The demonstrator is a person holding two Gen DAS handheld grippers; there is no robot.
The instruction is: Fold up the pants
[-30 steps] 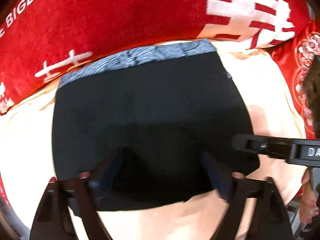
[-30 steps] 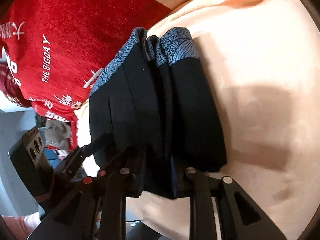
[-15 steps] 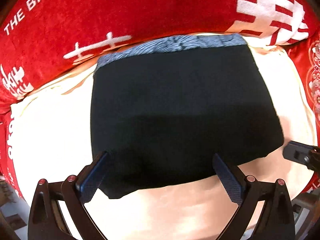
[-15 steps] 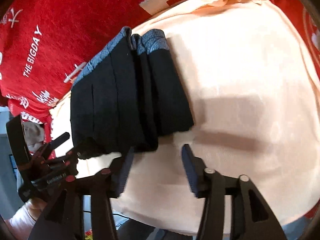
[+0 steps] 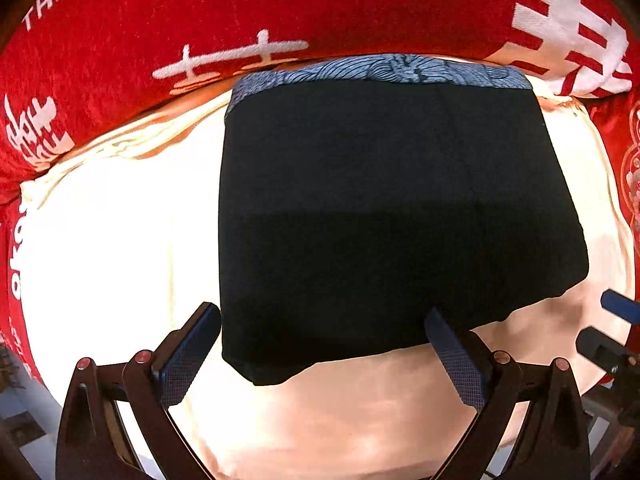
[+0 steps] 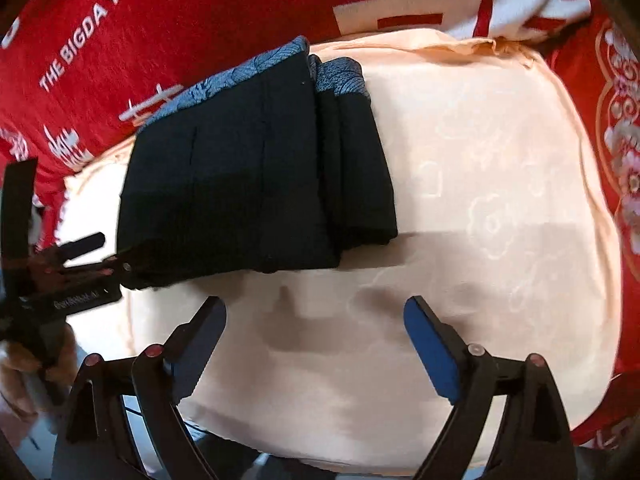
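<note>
The black pants (image 5: 392, 216) lie folded into a thick rectangle on the peach cloth (image 5: 104, 248), with their blue-grey patterned waistband (image 5: 380, 72) at the far edge. My left gripper (image 5: 320, 344) is open, hovering at the near edge of the pants with its pads clear of the fabric. In the right wrist view the pants (image 6: 256, 184) show their stacked layers on the right side. My right gripper (image 6: 316, 332) is wide and its jaws are still opening; only bare peach cloth lies between them, a little short of the pants. The left gripper (image 6: 108, 252) shows at the left edge of the pants.
A red blanket (image 6: 160, 20) with white characters and lettering lies bunched behind the pants. Red patterned fabric (image 6: 624, 160) borders the peach cloth (image 6: 500, 200) on the right. A person's hand (image 6: 16, 364) holds the left gripper's handle at the lower left.
My right gripper let go of the pants' near edge, opened wide and drew back and up. My left gripper came off the fabric and shifted sideways, so the pants now sit further right in its view.
</note>
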